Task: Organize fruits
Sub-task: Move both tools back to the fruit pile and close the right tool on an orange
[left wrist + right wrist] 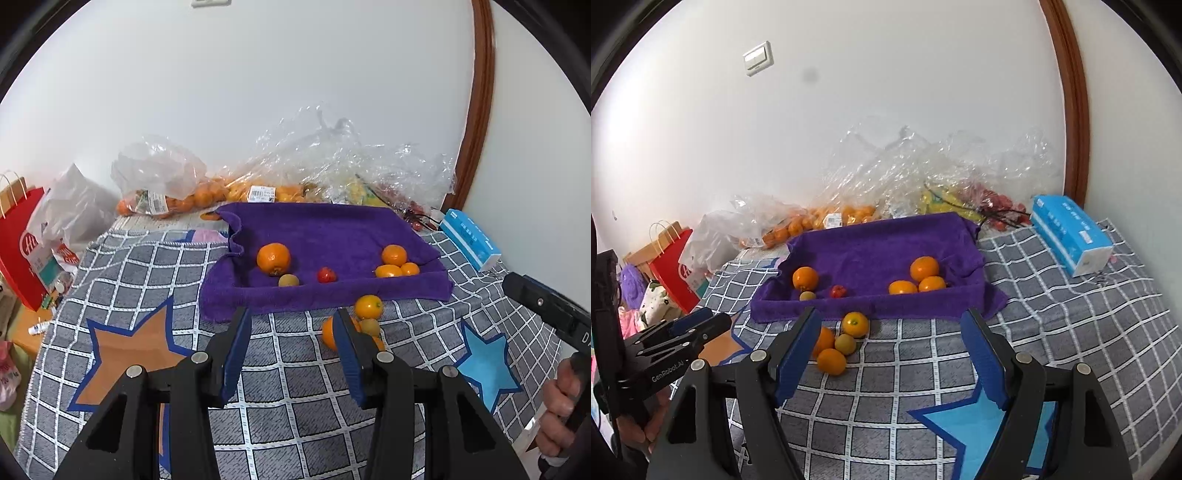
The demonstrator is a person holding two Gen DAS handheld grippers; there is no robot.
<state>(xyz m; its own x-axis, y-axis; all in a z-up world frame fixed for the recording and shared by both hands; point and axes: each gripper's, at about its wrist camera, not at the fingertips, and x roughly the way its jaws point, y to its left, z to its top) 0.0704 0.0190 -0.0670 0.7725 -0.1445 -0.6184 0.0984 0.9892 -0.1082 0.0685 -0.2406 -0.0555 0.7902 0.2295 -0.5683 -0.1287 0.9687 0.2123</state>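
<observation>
Right wrist view: your right gripper (892,354) fingers wide apart, empty; left gripper (291,343) narrower, empty. Loose oranges (855,324) lie before purple-towel tray (886,236), waiting for sorting beside grouped fruit.

The left gripper's (291,325) right finger hides most of one orange (328,332) just beyond it; fruit inside the clear bags (258,184) farther ahead is too blurred to tell
</observation>
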